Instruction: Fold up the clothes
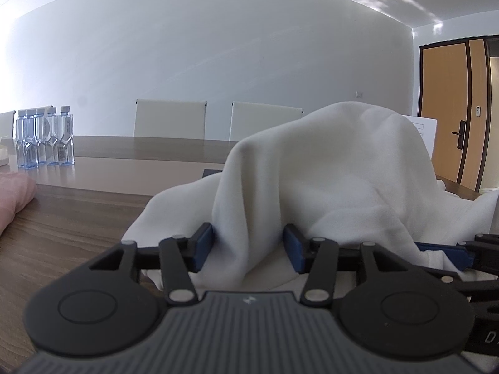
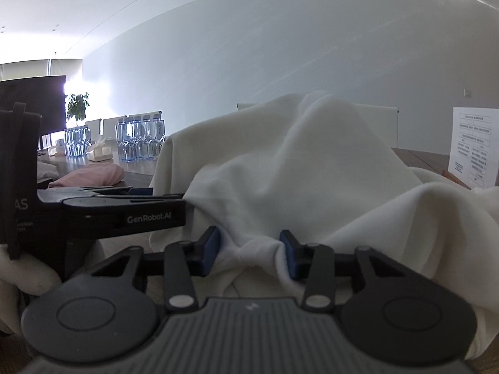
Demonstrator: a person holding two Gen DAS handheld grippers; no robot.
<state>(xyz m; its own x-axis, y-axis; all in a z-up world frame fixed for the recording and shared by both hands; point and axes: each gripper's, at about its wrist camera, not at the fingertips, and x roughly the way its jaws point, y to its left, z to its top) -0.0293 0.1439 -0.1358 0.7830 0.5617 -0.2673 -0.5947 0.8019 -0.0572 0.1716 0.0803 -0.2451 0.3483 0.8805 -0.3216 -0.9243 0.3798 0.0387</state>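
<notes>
Blue-padded left tongs [image 1: 248, 246] sat closest to the lens in the left wrist view, their jaws standing apart with a hanging fold of the soft white fleece garment [image 1: 327, 180] between them; the pads did not appear to press the cloth, so I judged them released. That garment rose in a rumpled mound over the brown wood-grain counter [image 1: 71, 215], with its far side bunched up high. A folded pale pink cloth [image 1: 14, 199] lay at the left edge, perhaps a piece already done. Clear plastic water bottles [image 1: 45, 137] stood in a cluster further back.

From the right wrist view, the right tongs [image 2: 249, 254] had a gathered bunch of the white garment between their blue pads, both of which touched the fabric, so they looked clenched on it. Just to the left, the left tongs' black body lay level beside the same cloth. The pink cloth sat beyond, near the bottles. A white printed paper sheet [image 2: 472, 146] stood at the right.

Judging by the heap, no neat fold showed in the white garment yet; spreading, folding and stacking it all seemed left.
</notes>
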